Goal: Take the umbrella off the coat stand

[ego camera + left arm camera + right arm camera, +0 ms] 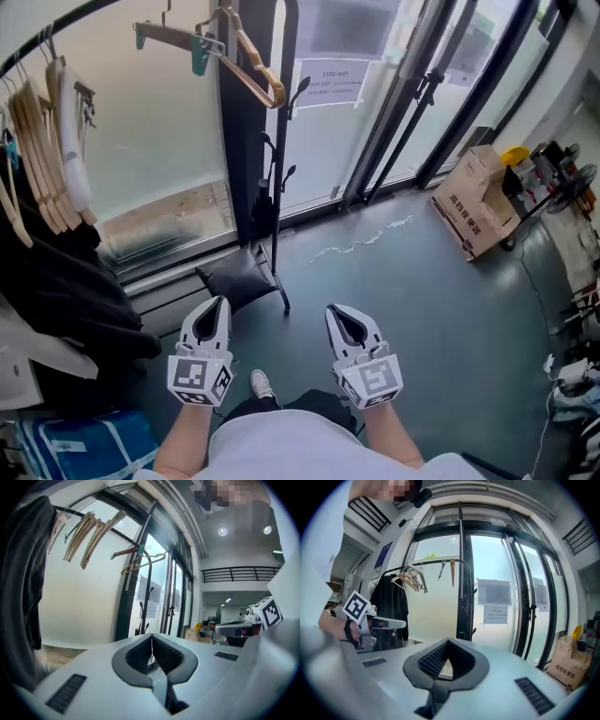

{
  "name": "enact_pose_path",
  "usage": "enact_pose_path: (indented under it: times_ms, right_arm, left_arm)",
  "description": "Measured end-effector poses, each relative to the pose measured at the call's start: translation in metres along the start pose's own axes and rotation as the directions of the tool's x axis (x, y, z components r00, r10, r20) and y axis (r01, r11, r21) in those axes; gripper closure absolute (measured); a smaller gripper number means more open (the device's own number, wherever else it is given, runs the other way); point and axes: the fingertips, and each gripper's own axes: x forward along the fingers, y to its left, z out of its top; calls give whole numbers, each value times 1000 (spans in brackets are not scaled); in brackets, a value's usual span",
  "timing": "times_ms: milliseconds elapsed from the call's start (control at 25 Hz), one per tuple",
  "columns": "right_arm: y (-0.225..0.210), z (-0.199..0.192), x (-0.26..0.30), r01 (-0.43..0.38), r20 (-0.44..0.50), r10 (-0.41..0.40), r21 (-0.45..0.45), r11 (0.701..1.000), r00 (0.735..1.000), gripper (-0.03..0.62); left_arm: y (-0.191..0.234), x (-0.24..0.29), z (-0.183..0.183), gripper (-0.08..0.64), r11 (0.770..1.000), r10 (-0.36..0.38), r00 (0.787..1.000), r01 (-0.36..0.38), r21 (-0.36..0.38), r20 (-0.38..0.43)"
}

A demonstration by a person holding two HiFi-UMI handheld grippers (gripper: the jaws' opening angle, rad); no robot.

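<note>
We are at the approach step, with nothing grasped yet. In the head view the left gripper (pixel 218 302) and the right gripper (pixel 336 311) sit low in the frame, side by side over the grey floor (pixel 412 291). Each gripper view shows its fingers (pixel 137 655) closed on nothing. The black coat stand (pixel 282 112) rises through the upper middle of the frame, in front of the glass doors (pixel 375 103). What we take for the umbrella (pixel 264 208), dark and folded, hangs close against its pole about halfway up, well apart from both grippers. At the left edge wooden hangers (pixel 42 150) crowd a clothes rail (pixel 56 30), and a cardboard box (pixel 473 202) sits at the right. Next, we judge, one gripper must open its fingers, travel up the frame to the stand and close round the umbrella. It must then lift the umbrella clear of its hook without snagging the other prongs or tipping the stand.
</note>
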Motion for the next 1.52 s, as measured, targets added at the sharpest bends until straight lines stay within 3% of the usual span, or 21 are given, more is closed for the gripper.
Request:
enact_pose_path:
  times_ms: [200, 680, 1000, 1280, 1520]
  right_arm:
    - [-20, -10, 17, -6, -16, 6, 33, 999, 1000, 574]
    - [-65, -1, 67, -223, 16, 223, -39, 974, 975, 574]
    - [-72, 0, 104, -255, 59, 263, -115, 960, 963, 574]
    - [-66, -50, 160, -267, 128, 269, -33, 963, 955, 571]
    - [-62, -109, 220, -213, 79, 217, -52, 976, 973, 571]
  left_arm:
    - [-8, 33, 3, 537, 1000, -15, 1000, 15, 27, -21]
    - [-14, 65, 5, 537, 983, 182, 983, -182, 40, -12]
    - [-7, 80, 9, 537, 979, 178, 983, -182, 91, 49]
    - [10, 98, -22, 537, 980, 133, 988, -143, 141, 81]
    - [32, 106, -57, 537, 977, 128, 988, -141, 158, 89]
